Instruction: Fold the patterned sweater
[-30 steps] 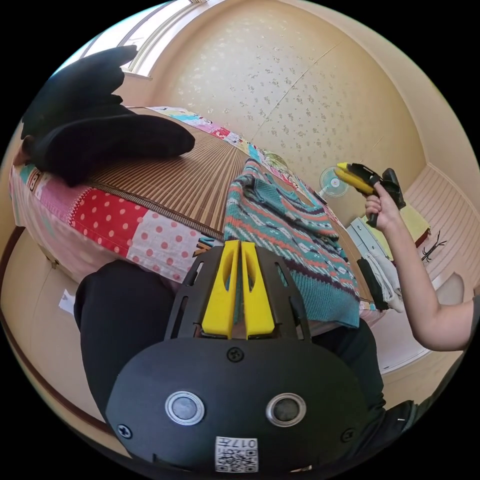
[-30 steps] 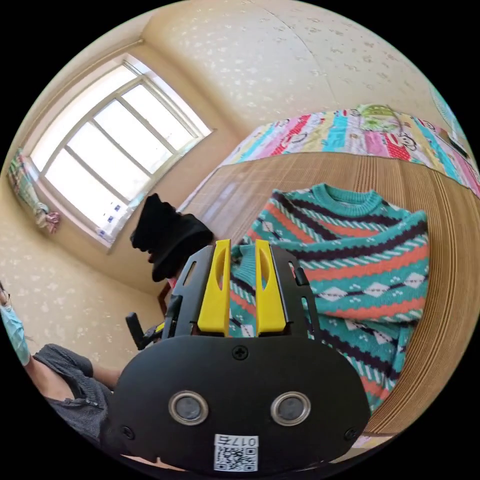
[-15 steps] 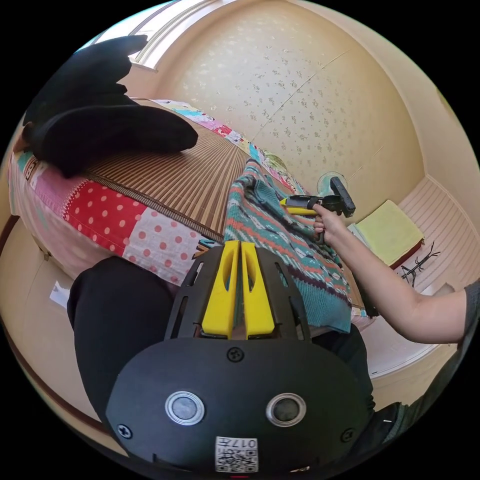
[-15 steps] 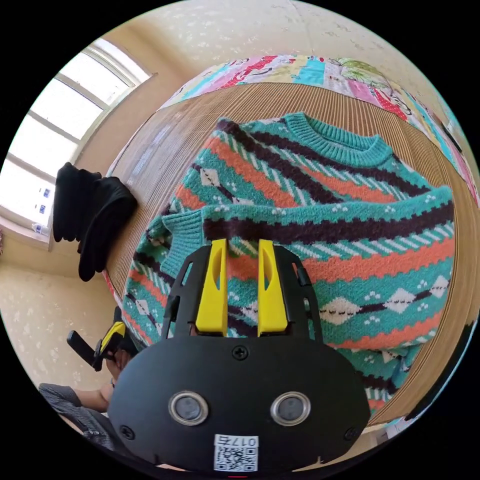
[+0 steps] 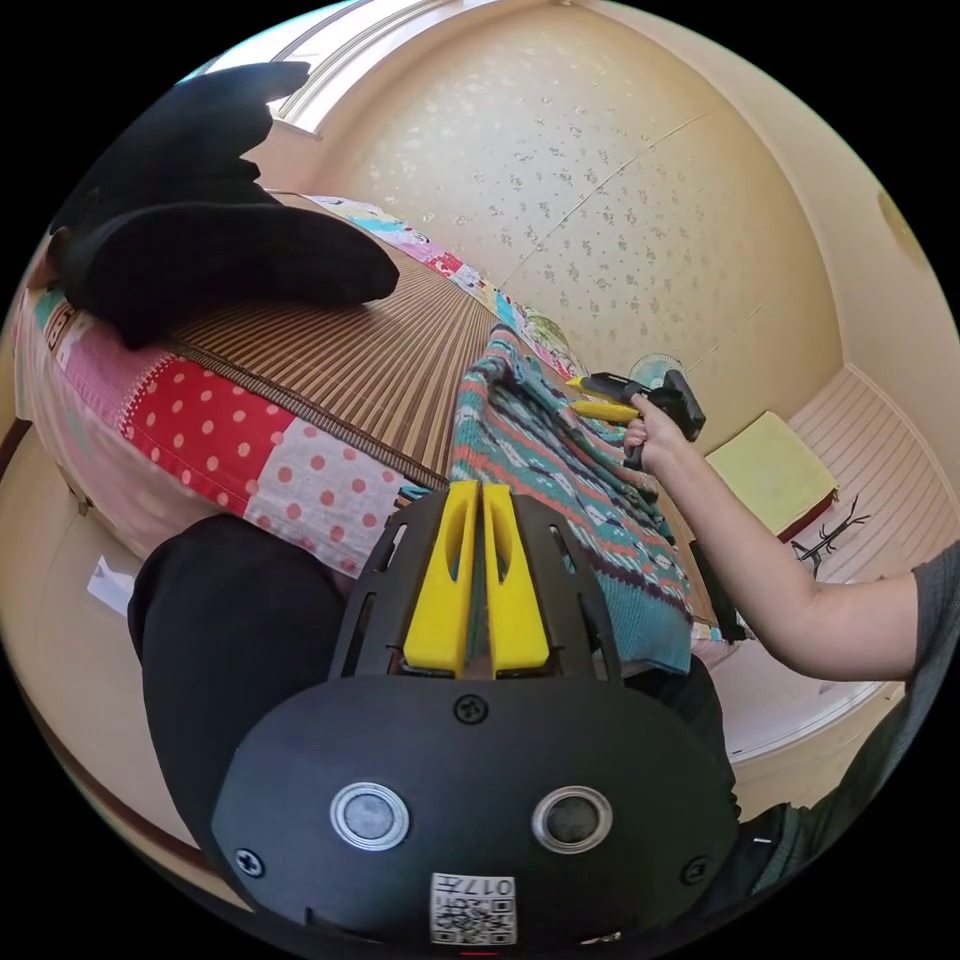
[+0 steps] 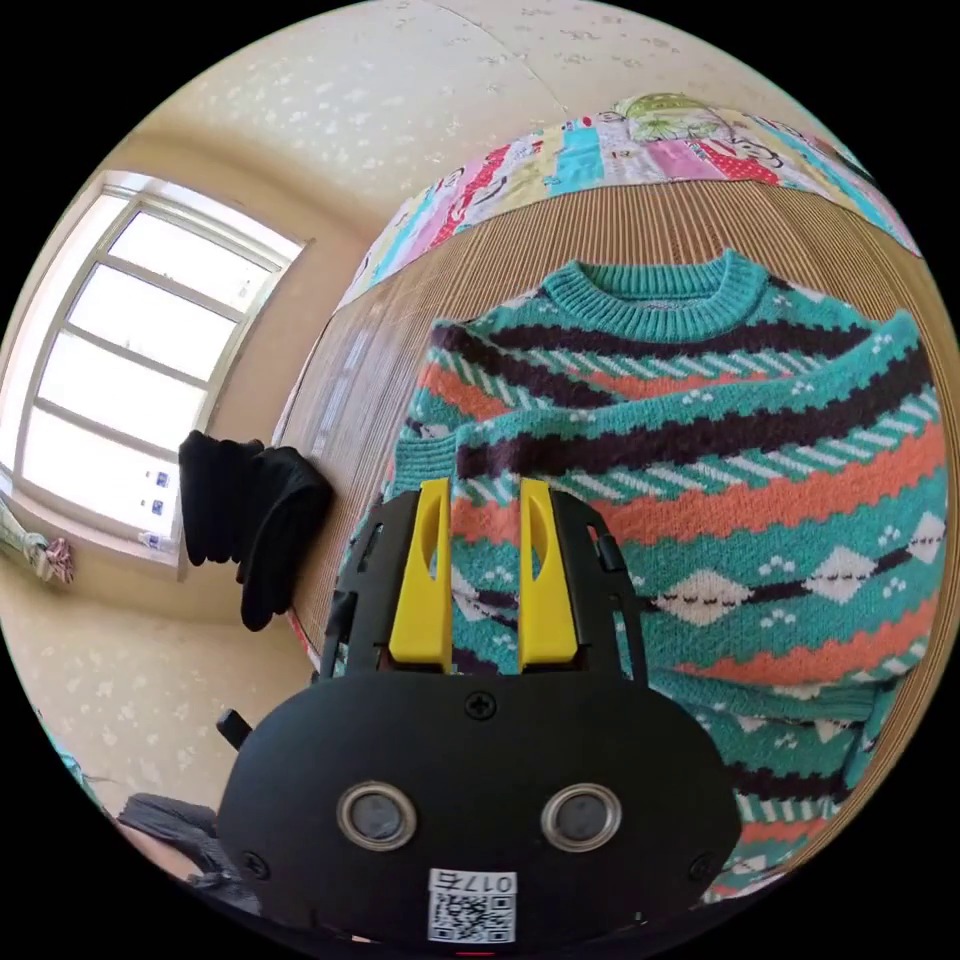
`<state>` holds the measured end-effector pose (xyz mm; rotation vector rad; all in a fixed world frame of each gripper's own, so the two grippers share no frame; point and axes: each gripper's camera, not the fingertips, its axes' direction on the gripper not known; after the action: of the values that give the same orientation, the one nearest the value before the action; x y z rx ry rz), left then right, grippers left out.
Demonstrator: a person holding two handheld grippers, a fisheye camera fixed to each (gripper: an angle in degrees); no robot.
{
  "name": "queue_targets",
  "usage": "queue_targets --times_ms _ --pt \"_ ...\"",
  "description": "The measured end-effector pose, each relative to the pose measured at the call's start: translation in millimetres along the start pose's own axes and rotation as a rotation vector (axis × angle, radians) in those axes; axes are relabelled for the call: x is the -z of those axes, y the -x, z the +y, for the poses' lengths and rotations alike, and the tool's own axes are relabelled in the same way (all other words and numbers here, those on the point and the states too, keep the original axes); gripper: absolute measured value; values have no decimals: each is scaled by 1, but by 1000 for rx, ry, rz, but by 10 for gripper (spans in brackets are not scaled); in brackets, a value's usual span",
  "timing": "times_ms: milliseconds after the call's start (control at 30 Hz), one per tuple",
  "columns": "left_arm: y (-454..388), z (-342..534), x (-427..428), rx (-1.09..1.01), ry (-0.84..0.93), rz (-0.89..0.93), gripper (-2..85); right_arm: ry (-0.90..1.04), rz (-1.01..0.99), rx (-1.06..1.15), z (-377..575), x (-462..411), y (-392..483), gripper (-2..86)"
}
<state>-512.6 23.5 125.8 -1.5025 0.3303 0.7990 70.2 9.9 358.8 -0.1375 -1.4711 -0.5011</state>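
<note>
Teal, orange and dark-striped knit sweater (image 6: 700, 500) lies on my striped bamboo mat (image 5: 380, 350); right gripper (image 6: 484, 500) hovers spread above it, left gripper (image 5: 478, 500) pressed together.

Sweater (image 6: 700, 500) hem and right side beyond right gripper view's edge.

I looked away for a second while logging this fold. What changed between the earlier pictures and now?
The right hand-held gripper came down from the air to just over the patterned sweater, its jaws now apart above the folded sleeve; nothing is gripped yet. The left hand-held gripper stayed nearly closed by the hem. The sweater and the black garment lie as before.
</note>
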Motion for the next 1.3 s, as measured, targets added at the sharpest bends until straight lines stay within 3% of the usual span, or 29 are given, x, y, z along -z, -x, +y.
queue_targets --times_ms 167,233,267,333,400,500,567,667,833,967,1033,1300 --pt "-7 -3 1 -1 3 1 0 -286 302 -46 58 92 -39 22" --pt "-10 -7 0 -7 14 -9 4 -202 493 -58 57 97 -71 15" --pt "-11 -8 1 -8 14 -11 5 -35 603 -36 53 85 -100 11" --pt "-14 -10 6 -15 -7 -10 7 -50 464 37 59 103 -122 8" --pt "-16 -11 12 -26 -31 5 6 -12 418 -109 51 133 -134 6" --pt "-20 -14 26 -43 -71 29 12 -175 410 -142 73 192 -112 4" --pt "-19 -24 34 -24 -39 53 35 -219 250 -86 105 226 -99 4" --pt "-14 -50 37 -23 133 130 111 -193 104 -97 158 255 -105 6" --pt "-9 -79 -22 -106 730 95 180 -44 117 -120 236 272 -137 17" --pt "-5 -82 -55 -113 854 78 157 -69 -51 -247 290 299 -169 64" --pt "8 -80 -72 -33 955 137 78 -41 -108 -264 300 302 -175 102" --pt "32 -99 -2 103 706 678 42 319 -109 -167 290 264 -174 148"
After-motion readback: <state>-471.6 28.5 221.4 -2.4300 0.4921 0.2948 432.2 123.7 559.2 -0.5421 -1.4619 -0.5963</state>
